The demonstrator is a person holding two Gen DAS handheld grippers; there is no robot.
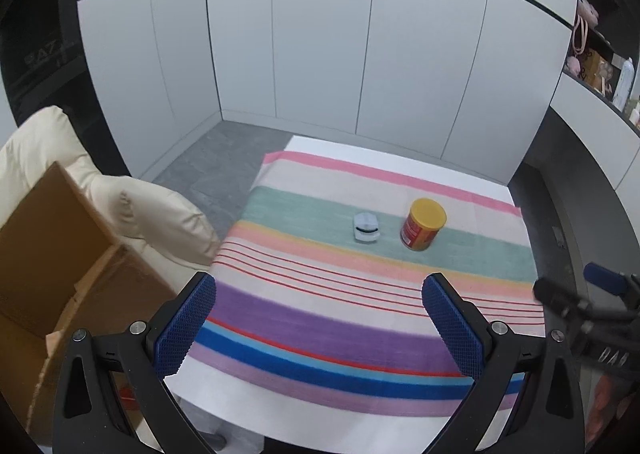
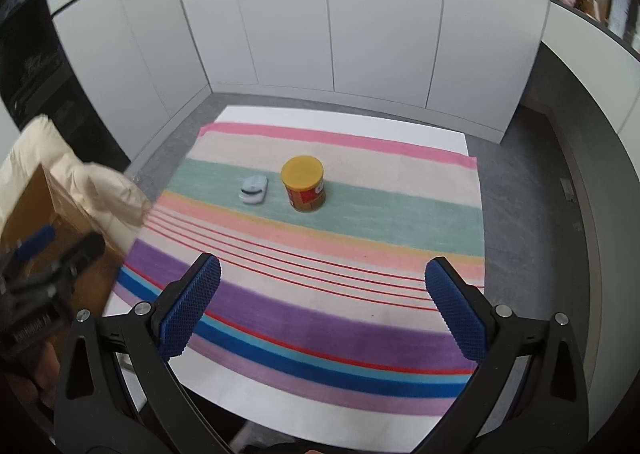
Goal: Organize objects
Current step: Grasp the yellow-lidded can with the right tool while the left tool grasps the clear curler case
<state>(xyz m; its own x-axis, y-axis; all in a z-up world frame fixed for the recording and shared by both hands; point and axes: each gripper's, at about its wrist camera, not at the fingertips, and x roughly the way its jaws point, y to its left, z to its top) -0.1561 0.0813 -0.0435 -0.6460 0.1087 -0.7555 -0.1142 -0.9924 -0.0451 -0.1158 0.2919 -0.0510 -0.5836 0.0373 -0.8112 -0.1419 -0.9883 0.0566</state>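
Lying over white table (image 2: 344, 116): soft striped cloth (image 2: 320, 318). Standing ahead of both wide-open, empty tongs, left (image 1: 319, 320) and right (image 2: 323, 304): cylindrical yellow-lidded can (image 2: 303, 183), beside small grey device (image 2: 253, 190).

even soft light, motion blur, fisheye vignette

Home rm: white wardrobe doors (image 1: 320, 54), cream armchair (image 1: 120, 206).

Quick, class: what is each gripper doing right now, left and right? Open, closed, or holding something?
Left gripper: open, holding nothing, above the striped cloth.
Right gripper: open, holding nothing, above the same cloth.
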